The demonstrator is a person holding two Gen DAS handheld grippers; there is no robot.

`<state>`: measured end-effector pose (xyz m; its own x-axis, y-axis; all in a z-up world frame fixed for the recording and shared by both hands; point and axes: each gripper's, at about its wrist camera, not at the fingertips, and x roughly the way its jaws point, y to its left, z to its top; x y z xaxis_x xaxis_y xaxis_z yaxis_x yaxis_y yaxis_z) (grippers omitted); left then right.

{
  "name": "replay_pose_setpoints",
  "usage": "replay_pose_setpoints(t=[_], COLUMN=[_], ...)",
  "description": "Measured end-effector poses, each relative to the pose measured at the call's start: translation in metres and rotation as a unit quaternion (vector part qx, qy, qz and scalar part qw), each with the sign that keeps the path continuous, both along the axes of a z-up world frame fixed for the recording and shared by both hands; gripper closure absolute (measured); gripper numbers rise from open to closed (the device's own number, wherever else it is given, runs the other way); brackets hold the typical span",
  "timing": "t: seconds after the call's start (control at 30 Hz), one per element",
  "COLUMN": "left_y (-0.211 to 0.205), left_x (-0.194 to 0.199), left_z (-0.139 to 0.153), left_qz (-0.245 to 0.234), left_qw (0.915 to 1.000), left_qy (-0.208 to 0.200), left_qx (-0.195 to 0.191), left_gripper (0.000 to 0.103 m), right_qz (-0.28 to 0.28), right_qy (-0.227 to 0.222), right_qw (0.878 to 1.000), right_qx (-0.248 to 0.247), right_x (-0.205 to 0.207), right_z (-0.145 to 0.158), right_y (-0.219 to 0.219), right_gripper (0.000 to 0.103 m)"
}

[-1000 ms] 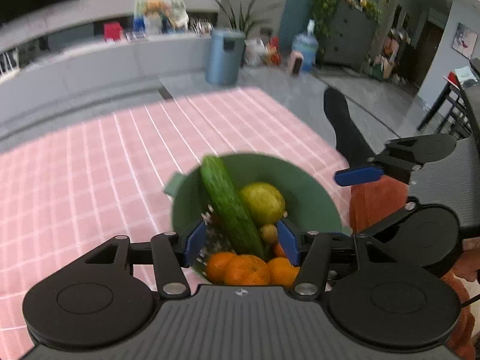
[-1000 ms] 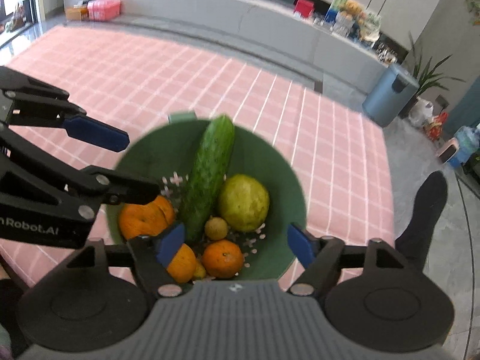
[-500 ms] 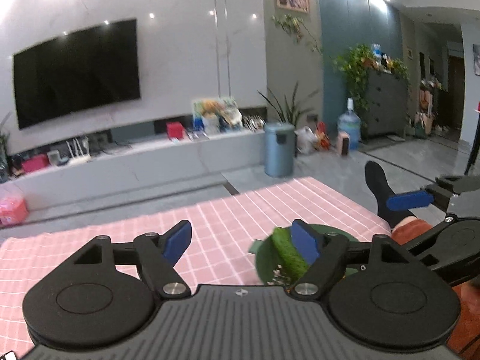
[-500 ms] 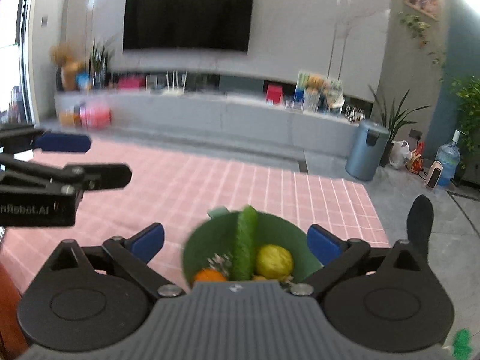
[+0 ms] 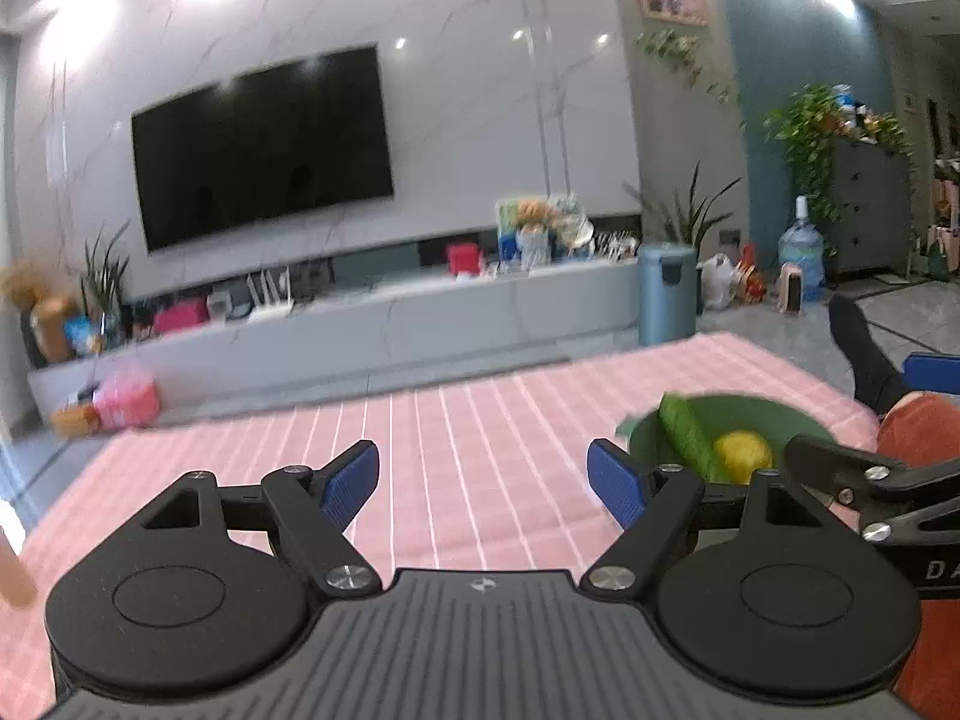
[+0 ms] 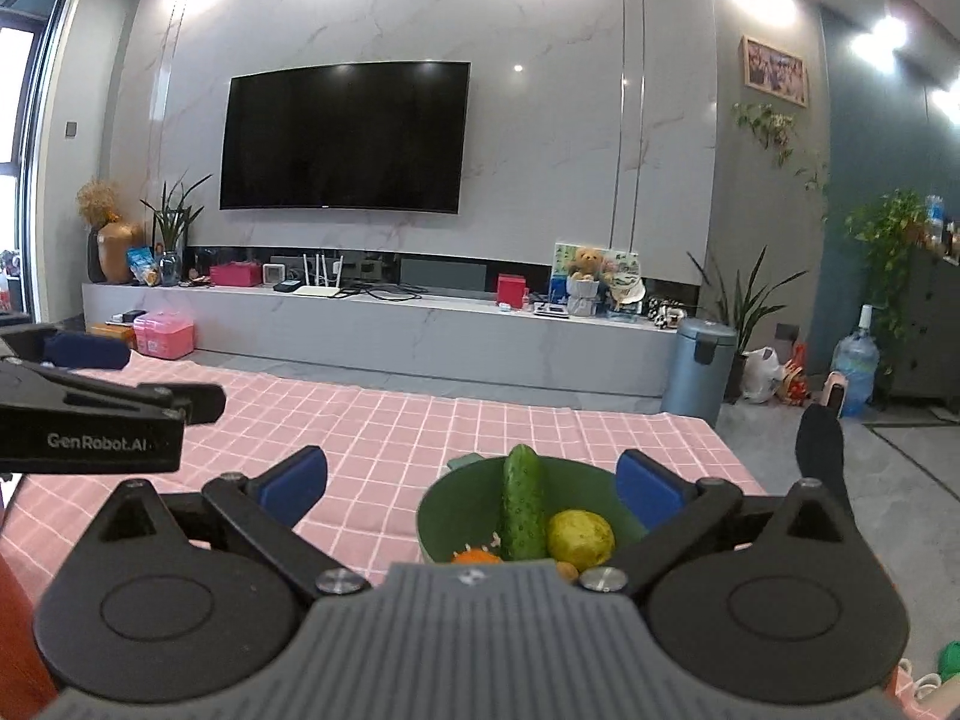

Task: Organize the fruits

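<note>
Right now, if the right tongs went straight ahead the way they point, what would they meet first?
Probably nothing on the table. The right tongs are open and point level, above the green bowl and its cucumber. The line seems to run on towards the TV cabinet, though depth is unclear.

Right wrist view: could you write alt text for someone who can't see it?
A green bowl holding a cucumber, a yellow-green fruit and an orange sits on a pink checked tablecloth, framed by the open right gripper; a wall television hangs behind.
</note>
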<state>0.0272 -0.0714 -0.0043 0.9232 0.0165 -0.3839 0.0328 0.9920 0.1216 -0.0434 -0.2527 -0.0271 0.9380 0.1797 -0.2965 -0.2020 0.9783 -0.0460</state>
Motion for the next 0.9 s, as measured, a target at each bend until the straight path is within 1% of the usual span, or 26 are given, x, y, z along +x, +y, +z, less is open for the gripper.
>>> replay_pose_setpoints(t=[0.07,0.23,0.43,0.6,0.9], left_y=[0.004,0.010,0.013,0.013,0.014], left_x=[0.002,0.002,-0.001,-0.004,-0.004], left_z=[-0.008,-0.025,-0.037,-0.045,-0.044], left_qz=[0.007,0.013,0.008,0.008,0.011], left_qw=[0.9999,0.9989,0.9978,0.9970,0.9965], left_qy=[0.014,0.044,0.066,0.077,0.083], left_qx=[-0.006,0.004,0.004,0.003,0.003], left_gripper=[0.010,0.010,0.010,0.010,0.010], right_qz=[-0.004,-0.011,-0.020,-0.016,-0.018], right_qy=[0.006,0.042,0.070,0.075,0.080], right_qw=[1.000,0.999,0.997,0.997,0.996], right_qx=[0.004,0.019,0.024,0.021,0.022], right_x=[0.001,0.011,0.018,0.019,0.020], right_z=[-0.008,-0.026,-0.043,-0.046,-0.047], right_y=[-0.002,-0.007,-0.008,-0.003,-0.005], right_gripper=[0.005,0.005,0.005,0.005,0.005])
